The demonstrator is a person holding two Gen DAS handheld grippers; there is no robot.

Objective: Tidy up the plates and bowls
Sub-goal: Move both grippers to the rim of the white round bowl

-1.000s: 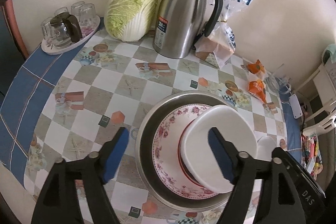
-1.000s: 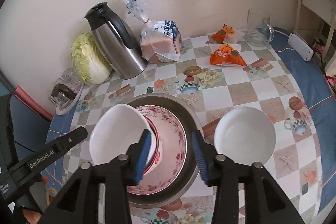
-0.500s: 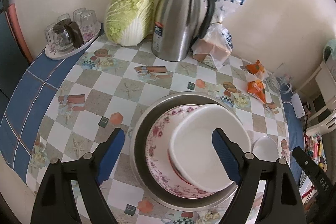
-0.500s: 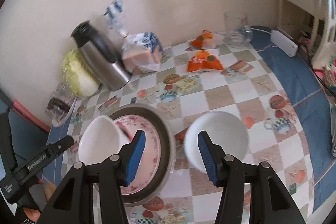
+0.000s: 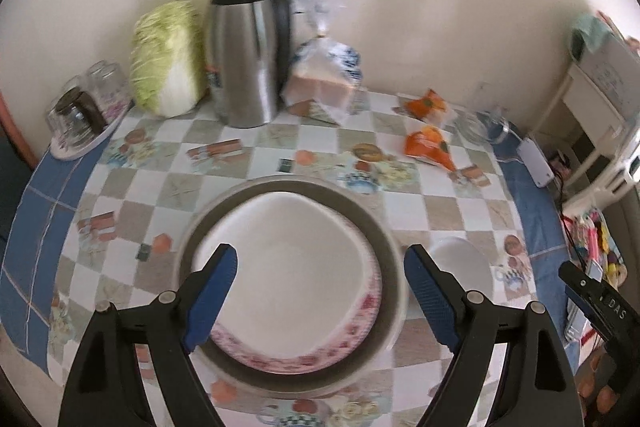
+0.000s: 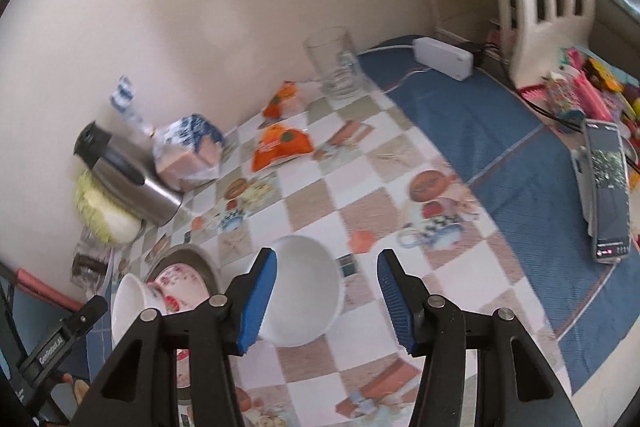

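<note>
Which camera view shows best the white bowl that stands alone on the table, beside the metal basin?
The right wrist view shows the lone white bowl best: nearly whole, its inside visible, between the open right gripper fingers, untouched. In the left wrist view, this bowl is only a blurred shape at the right of the metal basin.

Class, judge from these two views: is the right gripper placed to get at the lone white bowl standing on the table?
Probably yes. The right gripper hangs with open jaws just over the lone white bowl, its rim bare and nothing stacked in it.
</note>
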